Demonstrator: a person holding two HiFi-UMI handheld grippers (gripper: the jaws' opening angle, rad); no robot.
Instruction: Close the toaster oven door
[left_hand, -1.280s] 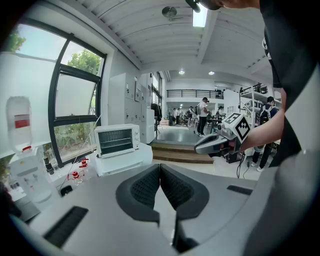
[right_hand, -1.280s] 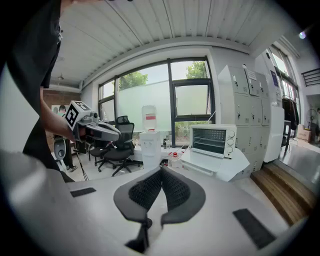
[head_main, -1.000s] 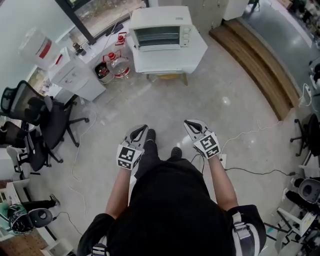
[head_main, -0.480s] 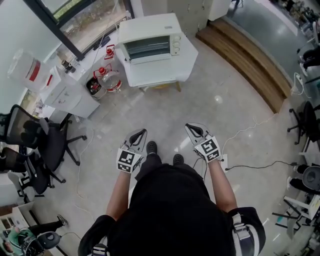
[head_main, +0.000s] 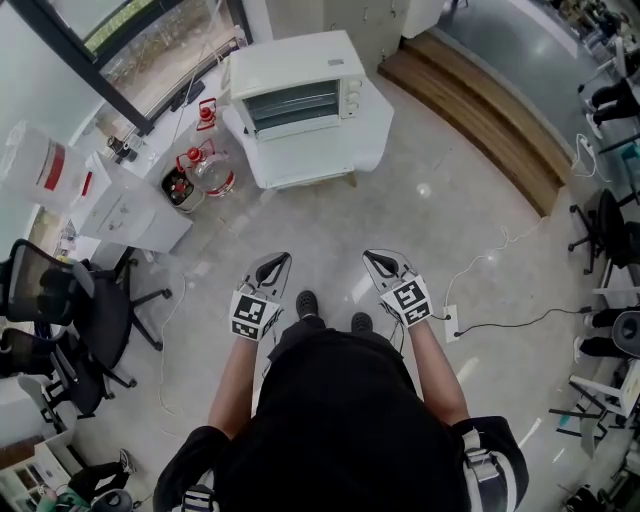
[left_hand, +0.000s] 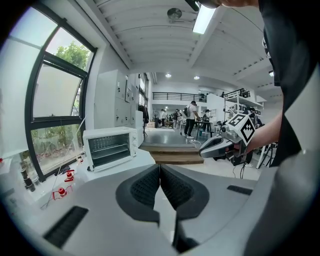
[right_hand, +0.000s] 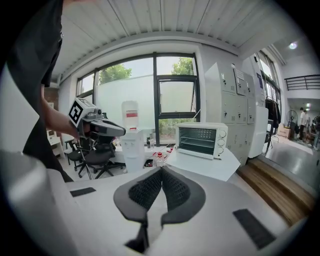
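Observation:
The white toaster oven (head_main: 295, 85) stands on a white table (head_main: 320, 150) far ahead of me across the floor. Its racks show through the front in the left gripper view (left_hand: 110, 146) and the right gripper view (right_hand: 201, 140); from here I cannot tell how the door stands. My left gripper (head_main: 277, 262) and right gripper (head_main: 378, 260) are held side by side at waist height, pointing toward the oven. Both are shut with nothing between the pads (left_hand: 150, 185) (right_hand: 172, 187). Each gripper shows in the other's view: the right gripper (left_hand: 220, 145), the left gripper (right_hand: 102, 127).
Two water jugs (head_main: 205, 170) with red caps and a white cabinet (head_main: 130, 210) stand left of the table. Black office chairs (head_main: 70, 300) are at the far left. A wooden step (head_main: 480, 110) runs along the right. A cable and power strip (head_main: 450, 325) lie on the floor.
The person has walked across the floor toward the oven, carrying both grippers along. Chairs and jugs have slid down the head view. Both grippers stay shut.

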